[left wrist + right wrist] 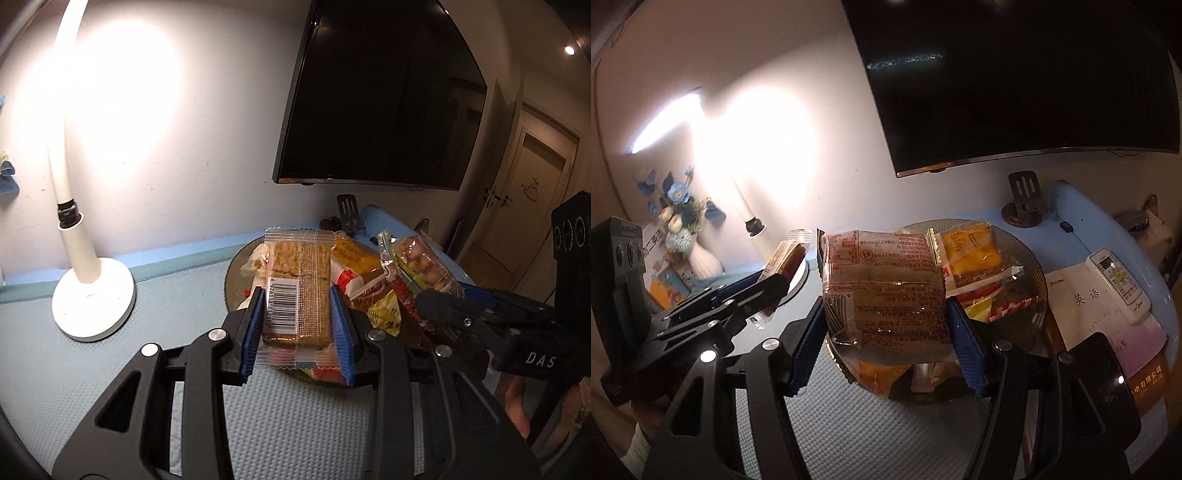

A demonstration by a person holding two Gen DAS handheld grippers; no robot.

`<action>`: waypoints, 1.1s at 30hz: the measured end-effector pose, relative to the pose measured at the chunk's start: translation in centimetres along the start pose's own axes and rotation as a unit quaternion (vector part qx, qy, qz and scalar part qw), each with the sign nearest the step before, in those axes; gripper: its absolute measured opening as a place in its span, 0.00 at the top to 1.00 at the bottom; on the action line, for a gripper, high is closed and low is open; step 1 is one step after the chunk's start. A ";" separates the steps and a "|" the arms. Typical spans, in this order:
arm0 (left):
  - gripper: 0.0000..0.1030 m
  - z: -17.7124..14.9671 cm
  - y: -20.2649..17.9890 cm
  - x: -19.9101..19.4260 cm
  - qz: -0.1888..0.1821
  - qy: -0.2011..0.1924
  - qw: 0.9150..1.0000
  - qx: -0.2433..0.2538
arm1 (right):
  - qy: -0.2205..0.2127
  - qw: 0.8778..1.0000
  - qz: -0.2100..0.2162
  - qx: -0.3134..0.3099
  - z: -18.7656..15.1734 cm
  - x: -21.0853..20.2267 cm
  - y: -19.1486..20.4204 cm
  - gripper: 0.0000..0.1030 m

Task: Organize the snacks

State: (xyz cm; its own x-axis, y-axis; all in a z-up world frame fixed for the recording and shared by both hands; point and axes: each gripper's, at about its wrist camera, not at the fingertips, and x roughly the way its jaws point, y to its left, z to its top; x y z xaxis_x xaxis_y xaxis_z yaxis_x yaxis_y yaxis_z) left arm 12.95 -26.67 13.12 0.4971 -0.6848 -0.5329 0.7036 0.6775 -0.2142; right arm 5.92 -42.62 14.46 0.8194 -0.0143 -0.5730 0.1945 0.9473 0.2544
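My left gripper (297, 325) is shut on a clear-wrapped brown biscuit bar (299, 291) with a barcode, held above the near rim of a dark glass plate (236, 266). Several snack packets lie on that plate, among them a yellow packet (356, 258). My right gripper (886, 332) is shut on a larger clear packet (882, 291) with red print, held over the plate (1036, 273). In the left wrist view the right gripper (428, 301) shows at the right, holding that nut-filled packet (421, 266). The left gripper (775, 284) with its bar (785, 258) appears at left in the right wrist view.
A white desk lamp (92, 295) stands left of the plate on the pale blue mat (147, 350). A dark TV (384, 92) hangs on the wall. A remote (1117, 284) and booklets (1082, 306) lie right of the plate, a phone stand (1025, 203) behind, a flower vase (687, 229) far left.
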 end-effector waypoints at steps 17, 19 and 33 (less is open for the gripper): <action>0.50 -2.5 4.1 6.3 -0.047 0.069 0.994 -0.066 | 0.016 0.998 -0.017 0.057 -1.0 2.0 -2.5 0.27; 0.48 -3.0 4.9 4.9 -0.047 0.062 0.994 -0.071 | 0.013 0.998 -0.014 0.057 -1.2 1.5 -2.1 0.25; 0.39 -9.4 11.2 -8.6 0.054 0.020 0.992 -0.110 | 0.034 0.998 0.053 -0.031 -4.8 1.2 8.4 0.20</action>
State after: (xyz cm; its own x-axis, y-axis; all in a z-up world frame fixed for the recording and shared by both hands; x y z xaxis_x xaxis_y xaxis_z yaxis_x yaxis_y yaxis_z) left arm 11.80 -10.66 7.62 0.5390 -0.5973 -0.5939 0.5184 0.7910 -0.3251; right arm 5.99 -33.16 12.17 0.7946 0.1062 -0.5978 0.0733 0.9606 0.2680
